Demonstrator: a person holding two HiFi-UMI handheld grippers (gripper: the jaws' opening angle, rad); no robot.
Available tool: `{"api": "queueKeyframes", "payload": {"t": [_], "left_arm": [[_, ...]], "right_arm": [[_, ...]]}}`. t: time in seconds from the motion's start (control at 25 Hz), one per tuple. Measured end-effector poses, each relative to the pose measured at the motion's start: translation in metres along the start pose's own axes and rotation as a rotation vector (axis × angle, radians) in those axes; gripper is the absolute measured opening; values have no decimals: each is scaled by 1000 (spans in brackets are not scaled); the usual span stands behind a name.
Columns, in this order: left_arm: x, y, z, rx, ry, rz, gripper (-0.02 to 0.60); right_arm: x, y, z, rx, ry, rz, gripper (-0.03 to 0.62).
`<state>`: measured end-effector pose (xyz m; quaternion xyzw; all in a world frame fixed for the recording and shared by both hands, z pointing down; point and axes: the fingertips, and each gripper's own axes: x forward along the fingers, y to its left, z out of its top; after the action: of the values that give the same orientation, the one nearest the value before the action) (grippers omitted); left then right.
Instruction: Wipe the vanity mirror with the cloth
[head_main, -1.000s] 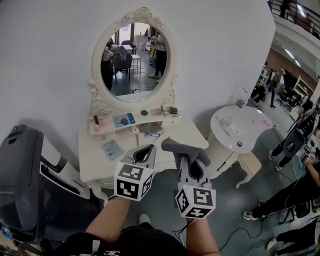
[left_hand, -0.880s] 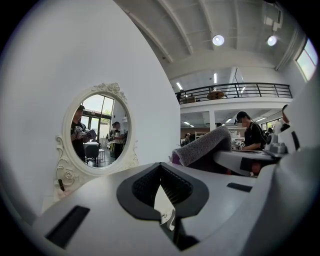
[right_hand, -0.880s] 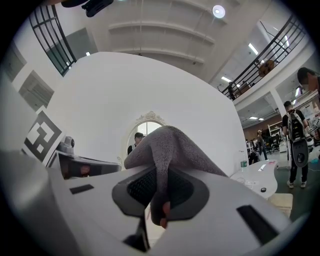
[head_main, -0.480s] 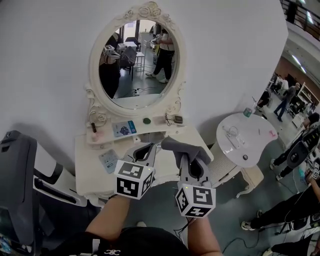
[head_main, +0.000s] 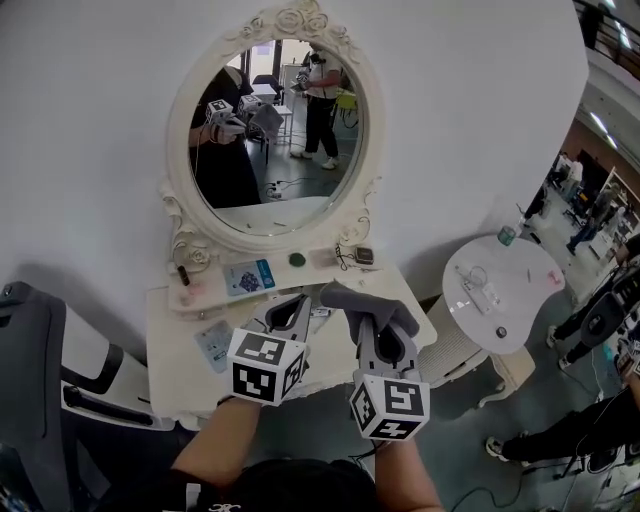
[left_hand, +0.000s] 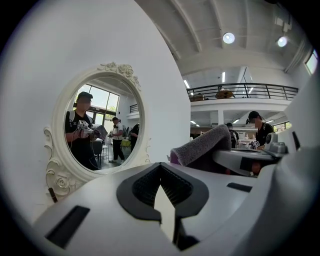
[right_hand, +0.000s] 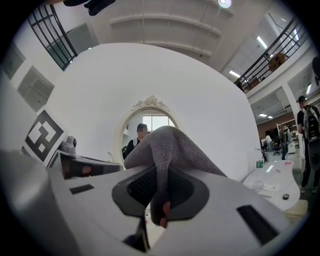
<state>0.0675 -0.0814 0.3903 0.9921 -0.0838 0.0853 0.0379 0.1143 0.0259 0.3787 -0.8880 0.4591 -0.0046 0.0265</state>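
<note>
Both forearms reach forward side by side, low in front of the vanity mirror (head_main: 268, 130). Right gripper (head_main: 372, 318) pinches the grey cloth (head_main: 362, 297); left gripper (head_main: 298, 300) is closed on nothing.

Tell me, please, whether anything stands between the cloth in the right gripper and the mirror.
Nothing visible does: the right gripper holds the grey cloth before the vanity mirror with open space between. The small items on its shelf lie below the glass.
</note>
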Motion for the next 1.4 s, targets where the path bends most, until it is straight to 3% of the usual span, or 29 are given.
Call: {"api": "queueKeyframes", "payload": {"t": [0.28,0.6,0.92,1.4], "left_arm": [[9,34,-13,-14,42,80,6],[36,75,-3,-21,39,213,6],[86,97,24,-48,9,334,6],[140,113,31,-91,19,499,6]], "right_arm": [[37,11,-15,29,26,71,35],[102,16,-12,45,8,208,35],[171,-8,4,41,4,335,35],[253,-40,17,4,23,504,35]]}}
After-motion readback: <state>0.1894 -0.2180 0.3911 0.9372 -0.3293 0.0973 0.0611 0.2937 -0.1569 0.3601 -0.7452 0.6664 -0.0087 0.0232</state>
